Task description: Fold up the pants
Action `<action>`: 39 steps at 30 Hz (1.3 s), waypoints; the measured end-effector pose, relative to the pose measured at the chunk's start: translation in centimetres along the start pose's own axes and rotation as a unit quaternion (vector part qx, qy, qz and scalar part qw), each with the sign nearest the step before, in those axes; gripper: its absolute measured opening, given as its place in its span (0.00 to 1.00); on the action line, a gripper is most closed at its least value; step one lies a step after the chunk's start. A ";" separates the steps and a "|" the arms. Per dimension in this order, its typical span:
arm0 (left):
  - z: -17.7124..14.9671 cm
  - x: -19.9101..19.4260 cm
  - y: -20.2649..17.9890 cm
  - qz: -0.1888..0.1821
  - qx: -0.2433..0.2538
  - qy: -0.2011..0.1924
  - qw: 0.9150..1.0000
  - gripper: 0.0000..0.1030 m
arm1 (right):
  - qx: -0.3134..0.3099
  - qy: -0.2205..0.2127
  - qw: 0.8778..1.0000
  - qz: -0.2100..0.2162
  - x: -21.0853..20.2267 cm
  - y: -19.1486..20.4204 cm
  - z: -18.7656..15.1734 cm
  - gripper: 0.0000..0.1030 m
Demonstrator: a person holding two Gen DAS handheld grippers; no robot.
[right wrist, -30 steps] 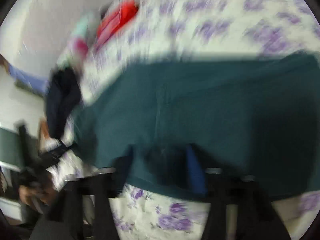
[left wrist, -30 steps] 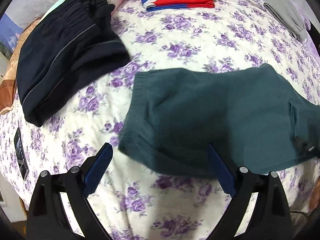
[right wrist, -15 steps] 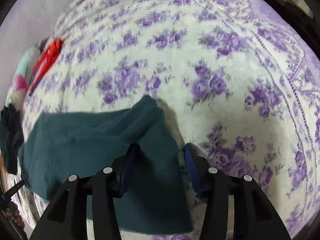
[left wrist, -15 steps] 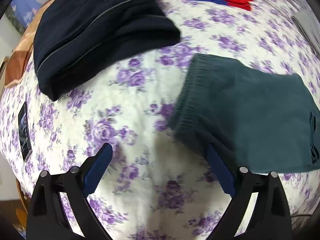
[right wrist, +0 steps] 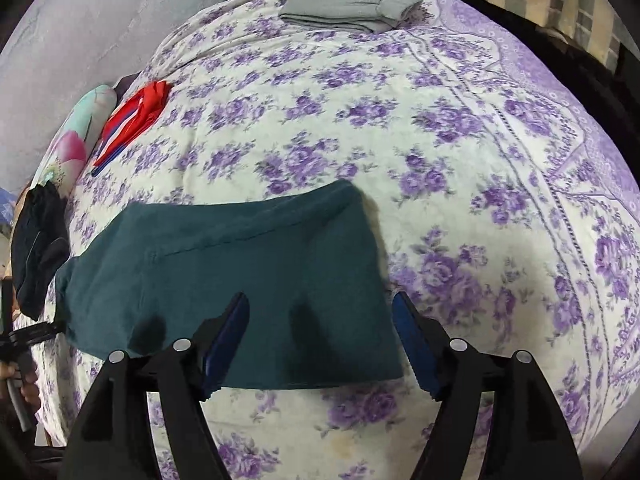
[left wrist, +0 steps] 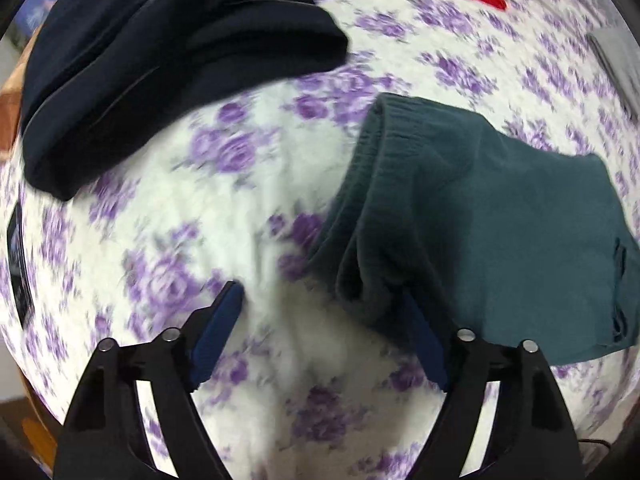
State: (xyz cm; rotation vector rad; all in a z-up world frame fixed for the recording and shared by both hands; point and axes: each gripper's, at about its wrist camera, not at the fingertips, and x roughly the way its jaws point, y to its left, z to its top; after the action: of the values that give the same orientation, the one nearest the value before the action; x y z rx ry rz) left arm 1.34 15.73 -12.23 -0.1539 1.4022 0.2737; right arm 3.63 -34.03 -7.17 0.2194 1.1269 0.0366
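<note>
Dark green pants [left wrist: 500, 224] lie folded on the floral bedspread [left wrist: 224, 216]. In the left wrist view their ribbed waistband end is bunched up against my right finger. My left gripper [left wrist: 320, 320] is open, low over the bed at that waistband corner. In the right wrist view the pants [right wrist: 256, 272] lie flat. My right gripper [right wrist: 320, 328] is open and empty just above their near right end.
Folded navy pants [left wrist: 160, 60] lie to the left, and show at the far left of the right wrist view [right wrist: 38, 248]. A red striped garment [right wrist: 134, 120] and a pillow [right wrist: 78, 132] lie beyond. Folded grey pants [right wrist: 352, 0] lie at the far edge.
My right gripper has opened and let go of the green pants, which now lie flat. My left gripper has come in low against the waistband, which has bunched up.
</note>
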 end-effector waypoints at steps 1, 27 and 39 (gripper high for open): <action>0.3 0.4 -0.6 0.004 0.011 0.001 1.000 0.68 | -0.003 0.002 1.000 0.002 0.2 0.3 0.0 0.72; -0.2 -10.5 -15.9 -0.157 0.215 -0.081 0.960 0.92 | 0.007 0.013 0.992 0.129 0.0 3.7 0.2 0.79; -1.8 -3.8 -8.5 -0.042 0.093 -0.014 0.995 0.92 | -0.147 0.123 0.967 0.169 7.8 17.7 0.2 0.32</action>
State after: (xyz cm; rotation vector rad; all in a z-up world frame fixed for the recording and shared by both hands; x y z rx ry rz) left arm 1.43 6.71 -9.22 -0.0554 1.3817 0.0751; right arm 8.64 -15.70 -10.64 0.1413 1.3036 0.5452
